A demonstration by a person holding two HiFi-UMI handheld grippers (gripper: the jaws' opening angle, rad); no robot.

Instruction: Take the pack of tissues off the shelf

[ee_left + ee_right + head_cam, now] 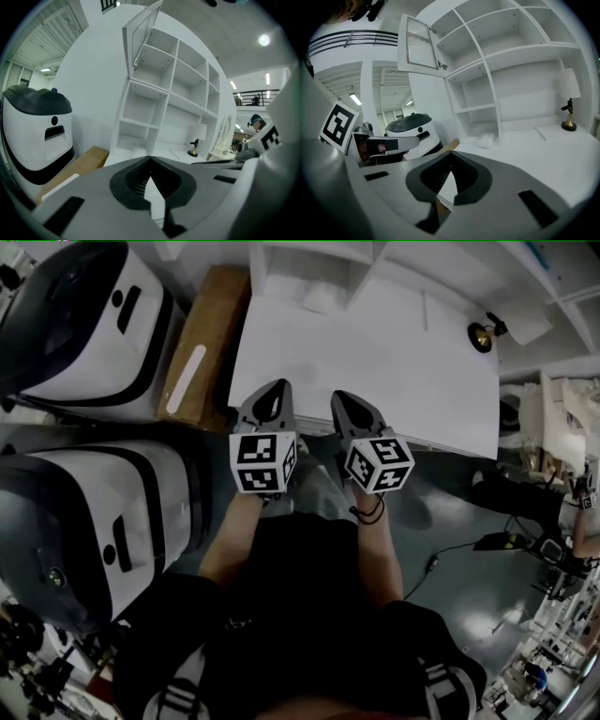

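Left gripper (pixel 277 388), right gripper (pixel 343 397), white desk (pixel 375 352), shelves (pixel 525 93)

Pack of tissues (pixel 484 139) read only as a small white lump in the shelf's (pixel 511 70) lowest left bay, print unreadable. In head view it was barely separable from the white. Shelf top was cropped there. Left gripper (pixel 150 158) body blocked the desk (pixel 178 153) front. White machine (pixel 84 324) was cut off at the frame edge.
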